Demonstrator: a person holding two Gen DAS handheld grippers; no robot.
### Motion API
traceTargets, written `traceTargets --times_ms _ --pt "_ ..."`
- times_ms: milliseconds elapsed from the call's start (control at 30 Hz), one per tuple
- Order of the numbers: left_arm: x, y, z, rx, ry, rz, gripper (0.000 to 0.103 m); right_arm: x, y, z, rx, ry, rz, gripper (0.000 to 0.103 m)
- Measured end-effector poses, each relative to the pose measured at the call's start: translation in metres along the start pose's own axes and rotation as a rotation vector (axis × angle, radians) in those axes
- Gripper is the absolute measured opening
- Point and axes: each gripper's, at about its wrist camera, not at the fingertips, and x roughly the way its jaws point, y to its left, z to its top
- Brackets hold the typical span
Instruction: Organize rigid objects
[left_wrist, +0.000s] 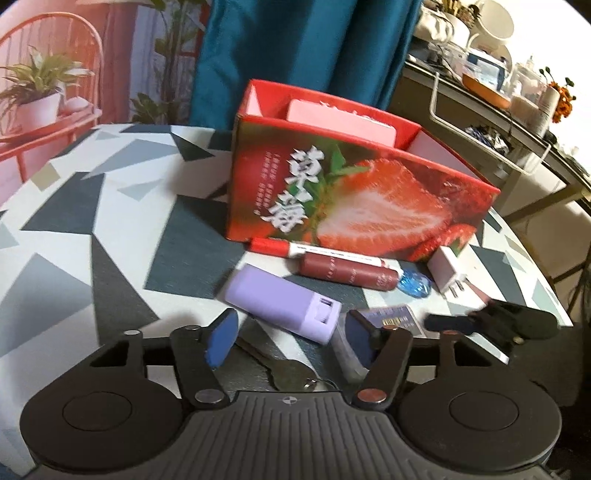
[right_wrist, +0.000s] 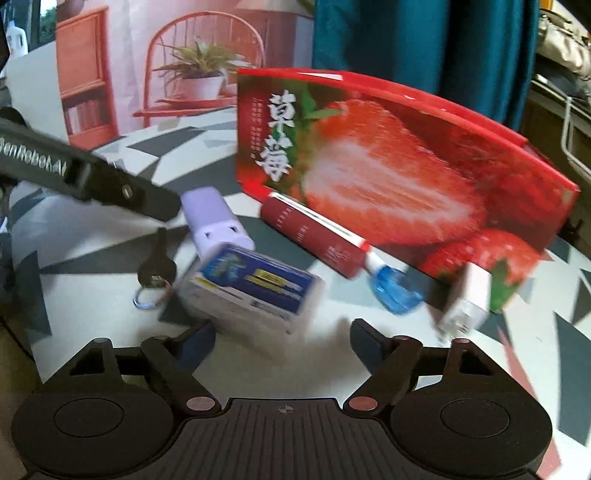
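Both cameras sit low on their grippers, close to the surface (left_wrist: 92, 221), and look forward and down. Both views share the strawberry box (left_wrist: 362, 199) and the purple case (right_wrist: 212, 218), seen from different sides.

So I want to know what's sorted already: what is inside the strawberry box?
In the left wrist view, the strawberry box holds a pale pink flat item standing in its back compartment. The front wall hides the box floor, so anything lying lower cannot be seen.
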Motion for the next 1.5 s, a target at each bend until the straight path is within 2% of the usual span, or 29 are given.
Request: traceTargets --times_ms 100,167,233,267,633,800,933,1333,1500 --pt "0.006 -0.002 -0.001 0.002 0.018 -0.018 0.059 0.005 -0.001 0.002 0.019 -0.027 0.015 0.071" --pt "0.011 -0.004 0.000 -0.005 0.037 -0.036 0.054 0.007 -0.005 0.001 0.037 -0.040 0.022 0.070" --pt "0.016 -0.008 0.001 -0.004 0.056 -0.066 0.043 0.007 -0.008 -0.001 0.057 -0.052 0.030 0.069" --pt "0.018 -0.010 0.002 0.001 0.061 -0.079 0.042 0.007 -0.010 -0.001 0.064 -0.056 0.029 0.067" --pt "0.030 -0.032 0.004 0.050 0.080 -0.137 0.041 0.002 -0.011 -0.007 0.073 -0.071 0.029 0.067" --pt "0.042 -0.034 0.006 0.025 0.098 -0.161 0.041 0.003 -0.008 -0.006 0.075 -0.073 0.028 0.066" --pt "0.056 -0.032 0.008 -0.010 0.117 -0.150 0.041 0.003 -0.008 -0.006 0.078 -0.075 0.027 0.066" --pt "0.067 -0.026 0.007 -0.075 0.122 -0.187 0.051 0.002 -0.011 -0.006 0.092 -0.077 0.031 0.063" --pt "0.062 -0.030 0.003 -0.060 0.127 -0.192 0.050 -0.004 -0.005 -0.005 0.099 -0.056 0.009 0.054"
